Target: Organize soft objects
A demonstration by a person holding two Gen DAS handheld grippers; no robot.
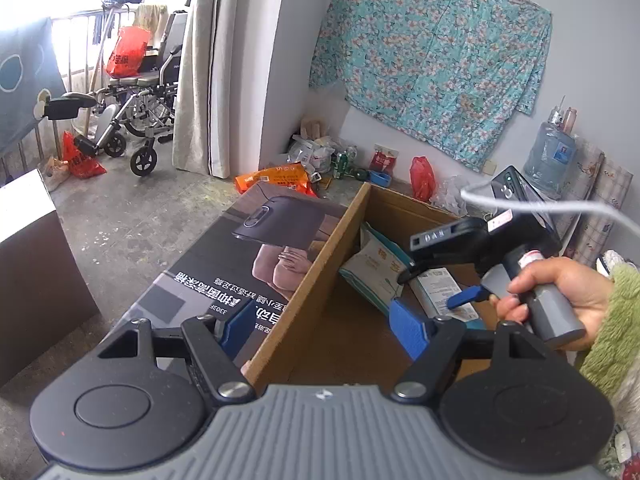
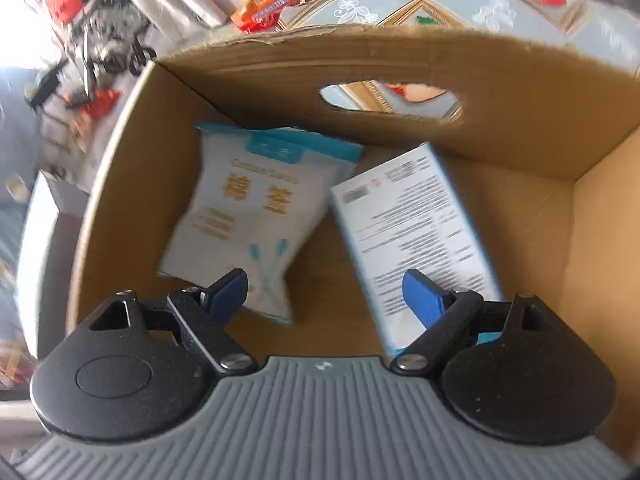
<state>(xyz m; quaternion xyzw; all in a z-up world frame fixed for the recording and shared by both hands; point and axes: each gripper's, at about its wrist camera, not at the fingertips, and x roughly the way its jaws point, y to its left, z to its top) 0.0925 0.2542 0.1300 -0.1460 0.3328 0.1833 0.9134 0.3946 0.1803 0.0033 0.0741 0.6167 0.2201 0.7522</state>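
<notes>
A white cotton-swab bag (image 2: pixel 244 216) and a white packet (image 2: pixel 412 236) lie side by side on the cardboard box (image 2: pixel 520 128) floor, bag toward its left wall. The right gripper (image 2: pixel 324 292) hangs above them, jaws spread and empty. The left gripper (image 1: pixel 320 328) straddles the box's left wall, jaws apart.

place: lived-in home | cues: wheelchair (image 1: pixel 132 120), floral cloth (image 1: pixel 432 60) on wall, water jug (image 1: pixel 550 156)
</notes>
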